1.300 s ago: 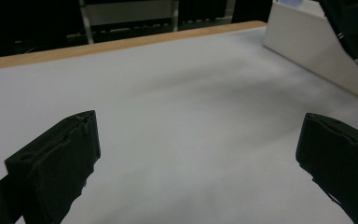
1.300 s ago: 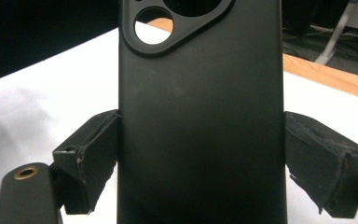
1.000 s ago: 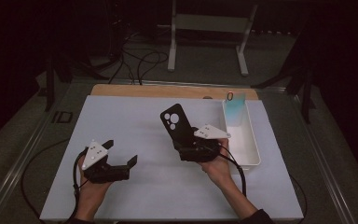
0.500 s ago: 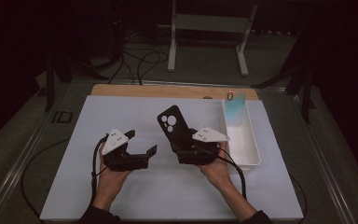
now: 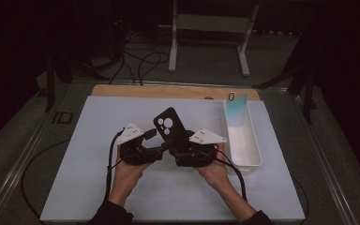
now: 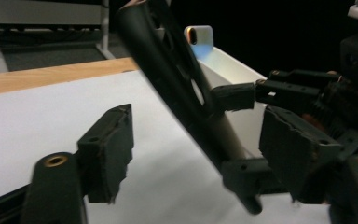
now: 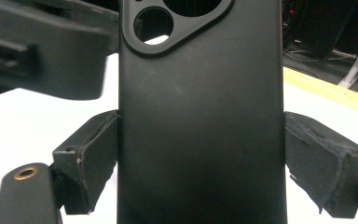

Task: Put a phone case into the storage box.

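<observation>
since the earlier frame, left gripper [image 5: 161, 151] slid right to centre frame, jaws closing around but not touching phone case [image 5: 168, 126], gripped by right gripper [image 5: 178, 151]; close squarely on its edges.

The white mat [image 5: 98, 187] lies bare to the left, near and far of the two hands, so there is open room on those sides. Right of the right gripper [image 5: 180, 152] the white tray [image 5: 248, 161] sits just beside it and blocks a sideways pass. In the middle the phone case [image 5: 169, 129] stands tilted between the jaws of the left gripper [image 5: 158, 149], whose jaws have just been closing, leaving only narrow gaps either side of the case.
</observation>
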The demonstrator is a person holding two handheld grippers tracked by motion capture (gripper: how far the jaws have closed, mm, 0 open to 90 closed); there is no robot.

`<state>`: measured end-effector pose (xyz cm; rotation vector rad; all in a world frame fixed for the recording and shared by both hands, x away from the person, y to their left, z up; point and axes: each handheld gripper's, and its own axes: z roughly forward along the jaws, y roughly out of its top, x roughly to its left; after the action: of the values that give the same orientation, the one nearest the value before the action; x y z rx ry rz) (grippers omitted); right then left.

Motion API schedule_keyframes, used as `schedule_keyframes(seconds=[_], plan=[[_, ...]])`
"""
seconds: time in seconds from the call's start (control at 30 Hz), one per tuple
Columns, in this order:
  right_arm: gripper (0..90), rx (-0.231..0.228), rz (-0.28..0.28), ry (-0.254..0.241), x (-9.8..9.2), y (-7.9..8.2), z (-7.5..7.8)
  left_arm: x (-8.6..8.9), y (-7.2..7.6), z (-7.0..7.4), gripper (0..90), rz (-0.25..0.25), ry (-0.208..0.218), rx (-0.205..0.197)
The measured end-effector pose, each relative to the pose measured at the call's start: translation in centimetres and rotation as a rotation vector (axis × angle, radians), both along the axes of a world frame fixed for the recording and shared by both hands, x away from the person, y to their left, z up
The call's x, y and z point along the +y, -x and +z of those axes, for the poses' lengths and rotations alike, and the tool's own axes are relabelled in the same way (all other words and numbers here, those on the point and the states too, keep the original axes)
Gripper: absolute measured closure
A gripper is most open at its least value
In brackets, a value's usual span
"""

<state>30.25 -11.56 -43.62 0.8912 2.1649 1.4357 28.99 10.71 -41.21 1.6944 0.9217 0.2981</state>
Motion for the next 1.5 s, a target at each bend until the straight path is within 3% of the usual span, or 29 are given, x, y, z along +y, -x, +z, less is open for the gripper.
schedule_keyframes(seconds=[0.13, 0.3, 0.77, 1.0, 1.2, 1.27, 1.5], plan=[[14.3, -0.003, 0.007, -0.009, 0.25, 0.16, -0.02, -0.41, -0.45, 0.09, 41.2, -0.010, 0.039, 0.031], [14.3, -0.008, 0.012, -0.010, 0.46, 0.24, 0.01, -0.62, -0.76, -0.03, 49.7, -0.017, 0.057, 0.048], [14.5, -0.011, 0.023, -0.031, 0.97, 0.38, 0.12, -1.06, -0.95, -0.46, 74.2, -0.045, 0.053, 0.062], [13.8, -0.009, 0.032, -0.044, 0.95, 0.45, 0.16, -0.89, -0.83, -0.34, 77.6, -0.062, 0.064, 0.044], [12.0, 0.022, 0.067, -0.052, 0.86, 0.24, 0.22, -1.07, -0.67, -0.35, 79.4, -0.061, 0.049, 0.032], [9.5, 0.039, 0.090, -0.016, 1.06, 0.23, 0.11, -1.11, -0.58, -0.30, 79.6, -0.056, 0.040, 0.023], [9.5, 0.056, 0.098, -0.017, 0.65, 0.03, 0.15, -0.78, -0.46, -0.18, 79.8, -0.038, 0.025, 0.007]])
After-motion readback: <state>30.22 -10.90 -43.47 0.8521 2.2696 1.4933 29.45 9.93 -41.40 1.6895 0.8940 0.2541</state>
